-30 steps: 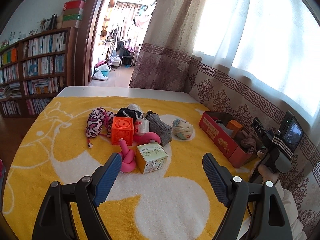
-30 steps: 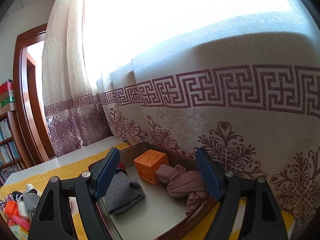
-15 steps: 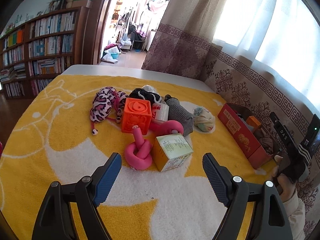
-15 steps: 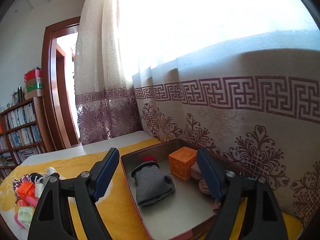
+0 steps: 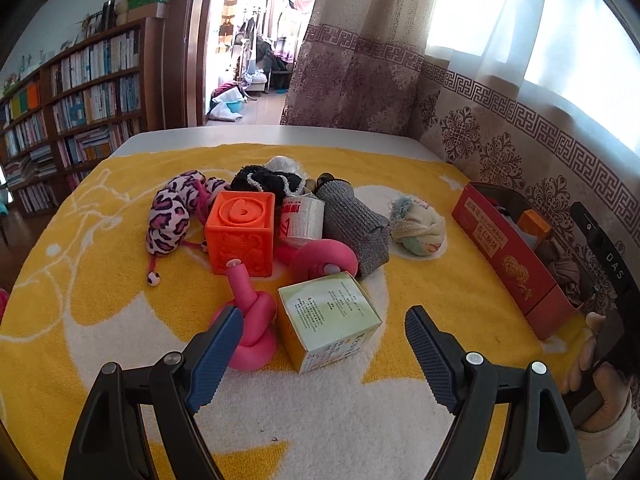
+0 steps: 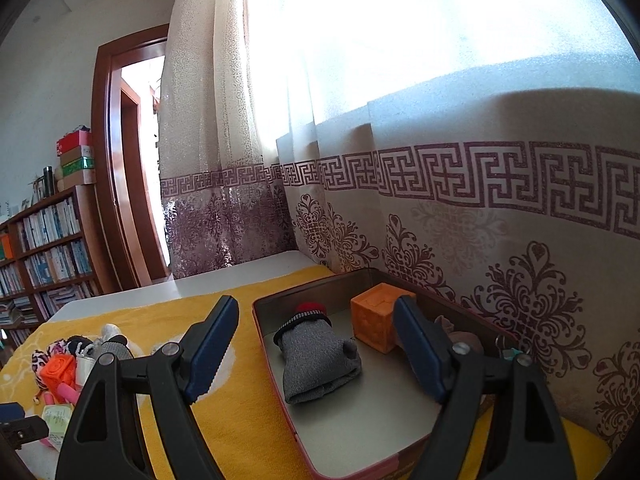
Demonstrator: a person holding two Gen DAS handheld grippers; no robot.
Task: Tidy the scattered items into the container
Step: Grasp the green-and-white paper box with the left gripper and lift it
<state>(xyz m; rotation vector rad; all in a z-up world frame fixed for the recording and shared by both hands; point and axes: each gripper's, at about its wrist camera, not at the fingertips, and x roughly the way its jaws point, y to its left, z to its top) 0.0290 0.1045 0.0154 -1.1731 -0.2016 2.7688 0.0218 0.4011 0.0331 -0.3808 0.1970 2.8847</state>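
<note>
The left tool (image 5: pixel 324 342) has its jaws apart and empty, poised above the yellow-and-white towel (image 5: pixel 100 288) on the bench, with the small green carton (image 5: pixel 328 320) between and just beyond its tips and the knotted pink foam tube (image 5: pixel 252 328) at its 10 o'clock. The orange cube (image 5: pixel 241 232), leopard plush (image 5: pixel 170 216) and grey sock (image 5: pixel 352 226) cluster at 12 o'clock. The red tin (image 5: pixel 508 256) sits at 2 o'clock. The right tool (image 6: pixel 316 350), jaws apart and empty, hangs over that tin, which holds a grey sock (image 6: pixel 316 360) and an orange block (image 6: pixel 378 316).
</note>
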